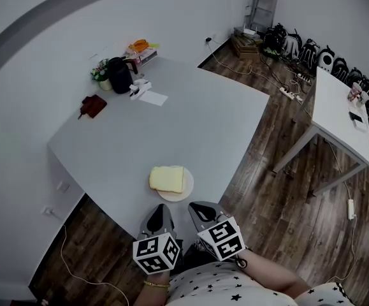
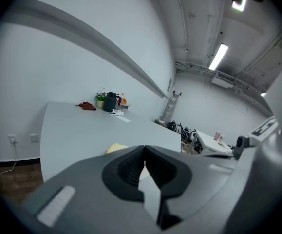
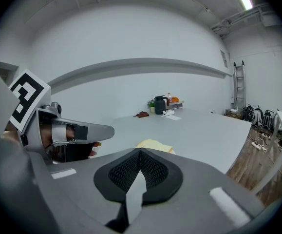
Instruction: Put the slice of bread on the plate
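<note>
A pale yellow slice of bread (image 1: 166,178) lies on a small white plate (image 1: 185,188) near the front edge of the grey table (image 1: 190,126). Both grippers hang side by side just off that edge, close to the person's body. My left gripper (image 1: 159,213) is shut and empty, with the bread (image 2: 115,148) peeking over its jaws. My right gripper (image 1: 201,210) is shut too, nothing held, and the bread (image 3: 154,145) lies a short way ahead of it. The left gripper (image 3: 102,129) shows at the left of the right gripper view.
At the table's far corner stand a dark kettle (image 1: 120,74), a small potted plant (image 1: 100,75), a brown object (image 1: 94,105), a paper slip (image 1: 153,98) and coloured packs (image 1: 141,48). A second white table (image 1: 340,115) stands at the right, over wooden floor with cables.
</note>
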Demonstrator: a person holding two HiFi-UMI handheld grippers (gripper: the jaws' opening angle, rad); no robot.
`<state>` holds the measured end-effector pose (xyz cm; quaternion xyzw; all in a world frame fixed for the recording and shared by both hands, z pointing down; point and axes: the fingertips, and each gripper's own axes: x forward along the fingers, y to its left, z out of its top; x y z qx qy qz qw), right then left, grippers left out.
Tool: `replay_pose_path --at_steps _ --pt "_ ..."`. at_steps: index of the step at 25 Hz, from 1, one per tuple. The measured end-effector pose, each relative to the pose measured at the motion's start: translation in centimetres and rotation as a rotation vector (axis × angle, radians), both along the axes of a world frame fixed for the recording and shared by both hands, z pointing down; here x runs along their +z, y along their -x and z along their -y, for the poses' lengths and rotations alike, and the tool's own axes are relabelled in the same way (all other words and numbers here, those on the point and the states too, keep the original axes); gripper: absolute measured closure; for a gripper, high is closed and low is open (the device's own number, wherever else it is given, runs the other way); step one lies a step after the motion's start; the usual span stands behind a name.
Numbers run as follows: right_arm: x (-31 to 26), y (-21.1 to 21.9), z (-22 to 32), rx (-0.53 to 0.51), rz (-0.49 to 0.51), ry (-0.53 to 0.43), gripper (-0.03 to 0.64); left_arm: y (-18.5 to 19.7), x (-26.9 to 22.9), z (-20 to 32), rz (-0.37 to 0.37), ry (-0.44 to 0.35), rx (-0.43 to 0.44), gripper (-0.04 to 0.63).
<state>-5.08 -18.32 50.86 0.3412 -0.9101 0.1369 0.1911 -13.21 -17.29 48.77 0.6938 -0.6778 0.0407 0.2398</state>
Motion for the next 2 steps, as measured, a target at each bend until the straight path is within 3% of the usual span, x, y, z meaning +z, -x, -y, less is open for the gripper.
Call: replay_pose_path --at_steps 2 --pt "-0.06 -0.13 -0.05 -0.001 -0.001 0.002 0.618 -0.13 -0.04 0.0 -0.001 0.002 0.0 0.588"
